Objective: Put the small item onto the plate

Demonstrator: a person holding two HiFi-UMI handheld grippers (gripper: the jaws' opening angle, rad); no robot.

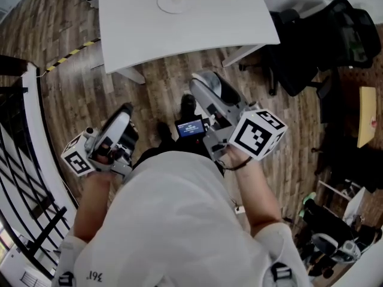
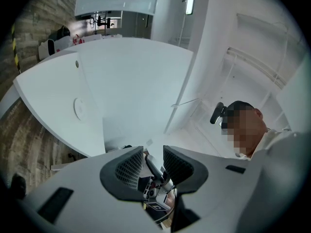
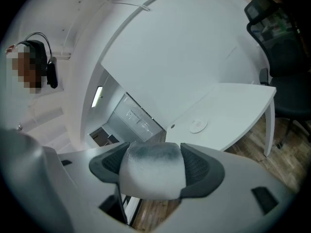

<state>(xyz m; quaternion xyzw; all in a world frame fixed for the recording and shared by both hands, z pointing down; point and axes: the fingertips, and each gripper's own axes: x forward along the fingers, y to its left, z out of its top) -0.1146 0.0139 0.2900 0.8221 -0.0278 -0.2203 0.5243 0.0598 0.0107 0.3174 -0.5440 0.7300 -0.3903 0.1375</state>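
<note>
Your right gripper (image 3: 153,160) is clamped on the small item (image 3: 153,176), a pale, soft-looking block with rounded corners and a grey smudge across its top. It fills the gap between the two dark, ribbed pads. Your left gripper (image 2: 153,160) has its jaws a little apart with nothing gripped. Through that narrow gap you see only parts of the other gripper beyond.

From the head view, both grippers sit close to your body over the wood-plank floor (image 1: 161,94), the left gripper (image 1: 122,119) low at your left and the right gripper (image 1: 208,87) nearer the counter (image 1: 203,28). The counter is smooth and white. Its near edge runs across just ahead of you, and its right corner ends short of a black office chair (image 1: 335,34). There is open floor between you and that edge. A black railing (image 1: 18,178) closes off your left side, and a strip of yellow-and-black tape (image 1: 72,54) lies on the floor by the counter's left end.

The plate (image 1: 173,2) is a flat, pale round disc standing well in from the near edge, with bare counter all around it.

The right gripper view shows the plate (image 3: 198,125) beyond the held item, near the counter's edge, with the chair (image 3: 277,42) to its right. The left gripper view catches the plate (image 2: 77,108) side-on at the far left. The head view does not show the item clearly.
</note>
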